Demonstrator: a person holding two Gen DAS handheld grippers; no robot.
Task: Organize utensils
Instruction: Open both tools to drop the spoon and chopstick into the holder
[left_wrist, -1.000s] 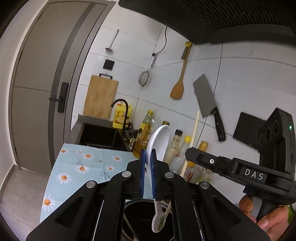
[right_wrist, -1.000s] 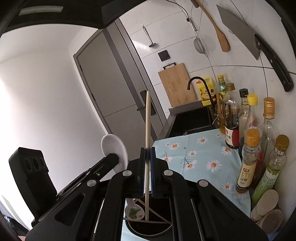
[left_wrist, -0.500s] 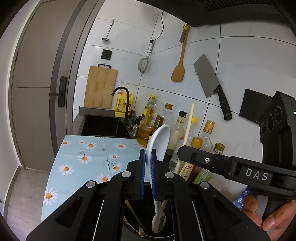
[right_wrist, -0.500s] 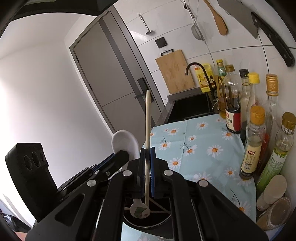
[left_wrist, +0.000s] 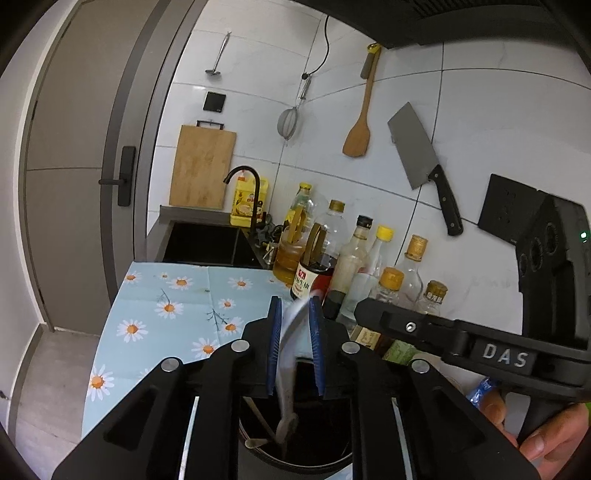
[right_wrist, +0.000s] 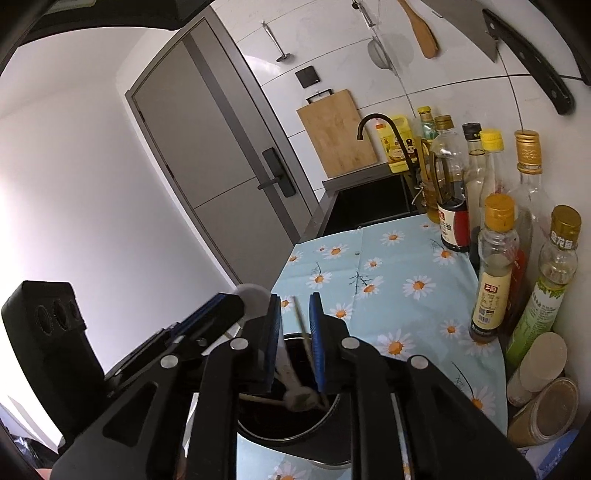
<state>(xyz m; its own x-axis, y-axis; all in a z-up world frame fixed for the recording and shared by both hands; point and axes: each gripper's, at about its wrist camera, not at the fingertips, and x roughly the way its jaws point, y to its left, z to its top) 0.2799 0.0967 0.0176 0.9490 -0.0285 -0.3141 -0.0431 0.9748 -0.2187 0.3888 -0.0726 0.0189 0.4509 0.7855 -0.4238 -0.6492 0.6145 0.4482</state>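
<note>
Step in hand: dropping utensils into the round black holder pot (left_wrist: 295, 454) that sits right below both tongs on the worktop.

Left tongs (left_wrist: 295, 345): jaws opening, blue pads clear of the white glossy plastic spoon (left_wrist: 290, 354), which is blurred, tilted between the pads, its handle end already down inside the pot. Released, not gripped.

Right tongs (right_wrist: 295, 343): jaws also opening; the thin pale wooden chopstick (right_wrist: 304, 334) leans loose in the gap, lower end in the pot, touching neither pad as far as I can tell. Released too.

In the right wrist view the left tongs show off to the left, spoon bowl (right_wrist: 255, 295) poking above them. Other sticks lie at the pot bottom.

Next move, my guess: let both pieces settle, then pull both tongs up and back without snagging the leaning shafts; check for anything left to collect.

Materials: pot looks smooth, dark, rigid, with a thin rim; worktop covered by a light blue daisy-print cloth (right_wrist: 388, 273), creased. Glass and plastic sauce bottles (right_wrist: 495, 273) stand right of the right tongs, near the wall.
</note>
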